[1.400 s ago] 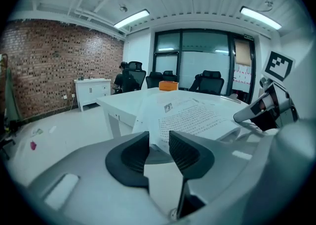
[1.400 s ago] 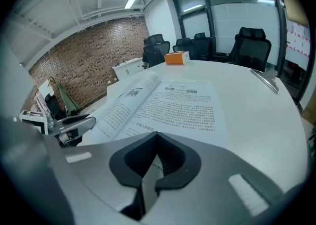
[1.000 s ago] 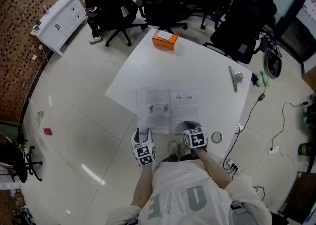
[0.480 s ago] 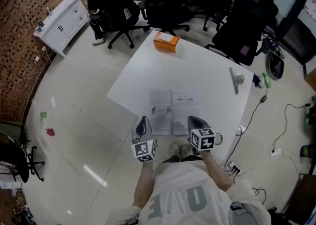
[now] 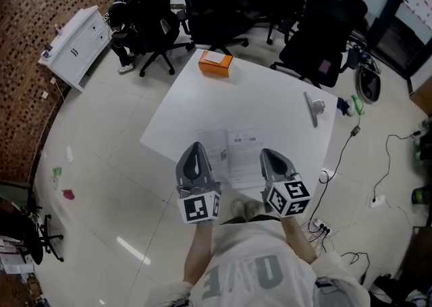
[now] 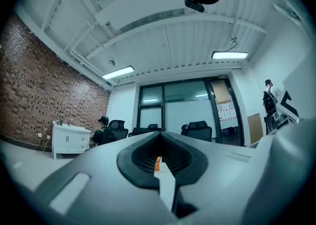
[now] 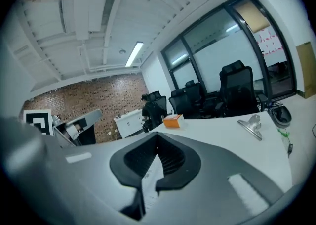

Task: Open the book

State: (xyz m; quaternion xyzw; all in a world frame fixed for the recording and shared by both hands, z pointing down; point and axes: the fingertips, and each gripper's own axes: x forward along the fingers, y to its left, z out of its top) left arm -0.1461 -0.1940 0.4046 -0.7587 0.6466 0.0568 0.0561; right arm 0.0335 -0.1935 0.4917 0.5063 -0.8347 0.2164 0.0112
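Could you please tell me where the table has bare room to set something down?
The widest bare patch lies between the orange box and the open book. Another runs between the book and the metal clip. The near edge is crowded by the book.

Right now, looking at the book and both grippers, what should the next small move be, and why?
Probably none on the book: it already lies open and flat on the table. The left gripper and right gripper are shut, hold nothing and hang above its near edge. I would simply draw them back to rest.
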